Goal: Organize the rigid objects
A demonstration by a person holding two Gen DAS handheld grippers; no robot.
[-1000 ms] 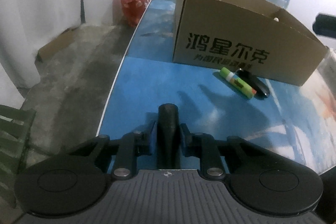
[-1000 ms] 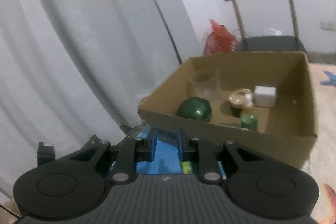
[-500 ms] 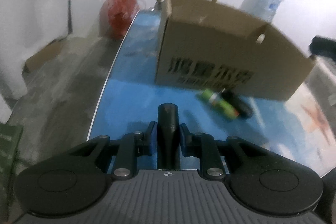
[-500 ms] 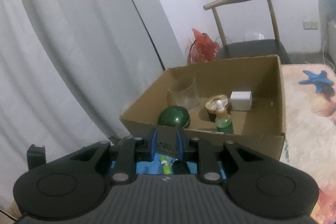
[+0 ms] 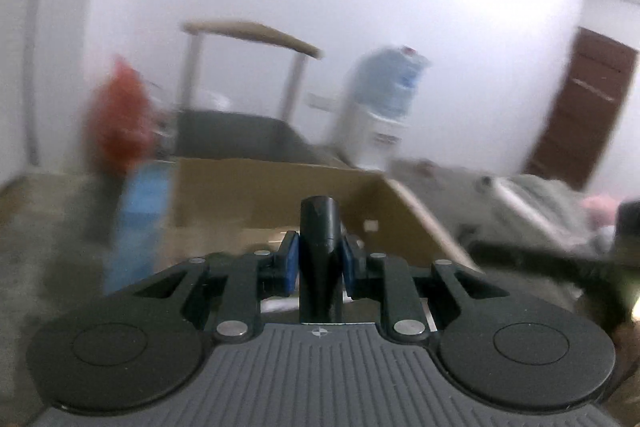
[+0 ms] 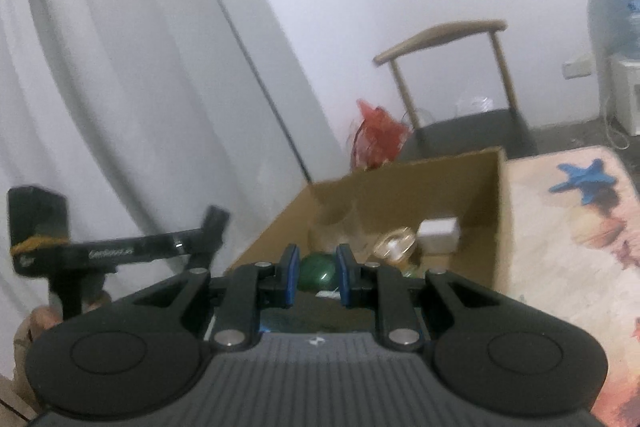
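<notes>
Left wrist view, blurred: the left tongs point(image 5: 319, 263) are clenched on a black cylindrical object point(image 5: 319, 223), held upright between the blue pads point(image 5: 289, 263) over the near wall of the cardboard box point(image 5: 276, 195).

Right wrist view: the right tongs point(image 6: 317, 277) hold nothing, their jaws parted. Beyond them the cardboard box point(image 6: 486, 227) contains a green ball point(image 6: 318, 273), a clear glass point(image 6: 334, 231), a white cube point(image 6: 438, 233) and a small bottle point(image 6: 396, 247). It stands at the table's far edge.
</notes>
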